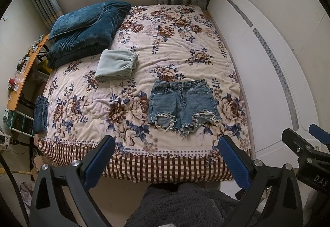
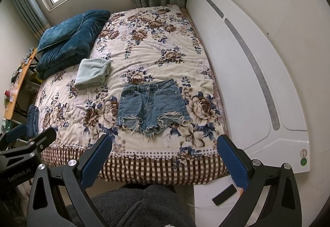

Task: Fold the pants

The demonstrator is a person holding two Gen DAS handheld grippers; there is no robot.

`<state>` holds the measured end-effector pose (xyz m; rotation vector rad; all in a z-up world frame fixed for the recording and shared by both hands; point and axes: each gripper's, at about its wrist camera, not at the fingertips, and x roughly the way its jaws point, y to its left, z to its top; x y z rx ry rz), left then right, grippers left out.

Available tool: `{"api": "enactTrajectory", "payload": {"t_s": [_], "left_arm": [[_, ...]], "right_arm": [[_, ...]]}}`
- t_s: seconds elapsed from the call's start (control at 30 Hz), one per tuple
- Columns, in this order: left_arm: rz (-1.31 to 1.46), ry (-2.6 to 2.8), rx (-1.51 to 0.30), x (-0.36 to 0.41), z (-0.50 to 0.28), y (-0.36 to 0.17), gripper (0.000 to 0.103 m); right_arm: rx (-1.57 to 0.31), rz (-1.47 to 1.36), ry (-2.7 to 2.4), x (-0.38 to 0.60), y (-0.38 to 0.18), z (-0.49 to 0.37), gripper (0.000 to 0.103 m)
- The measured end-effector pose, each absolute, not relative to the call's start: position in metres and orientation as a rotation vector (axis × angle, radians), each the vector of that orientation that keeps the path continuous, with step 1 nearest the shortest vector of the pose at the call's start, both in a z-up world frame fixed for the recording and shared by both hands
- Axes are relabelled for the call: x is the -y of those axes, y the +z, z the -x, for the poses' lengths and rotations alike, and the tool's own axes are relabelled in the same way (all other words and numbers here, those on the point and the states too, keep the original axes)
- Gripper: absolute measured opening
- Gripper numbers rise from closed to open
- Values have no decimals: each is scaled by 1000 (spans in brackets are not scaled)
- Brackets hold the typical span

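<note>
Frayed blue denim shorts lie flat and unfolded on the floral bedspread, waistband away from me, near the bed's front right. My left gripper is held open above the foot of the bed, short of the shorts, nothing between its blue pads. My right gripper is likewise open and empty, just in front of the shorts' hem. In the left wrist view, the right gripper shows at the right edge.
A folded pale green garment lies left of the shorts. A teal quilt with pillow sits at the far left. Folded dark jeans rest at the left edge. A white headboard runs along the right.
</note>
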<state>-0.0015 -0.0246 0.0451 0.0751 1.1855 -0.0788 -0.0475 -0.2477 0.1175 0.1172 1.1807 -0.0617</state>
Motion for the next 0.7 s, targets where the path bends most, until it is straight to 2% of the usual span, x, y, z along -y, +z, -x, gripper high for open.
{"api": "enactTrajectory", "payload": {"t_s": [0.7], "left_arm": [[-87, -54, -1158, 22, -11, 53, 103]], "right_arm": [[-1179, -134, -56, 245, 132, 46, 103]]}}
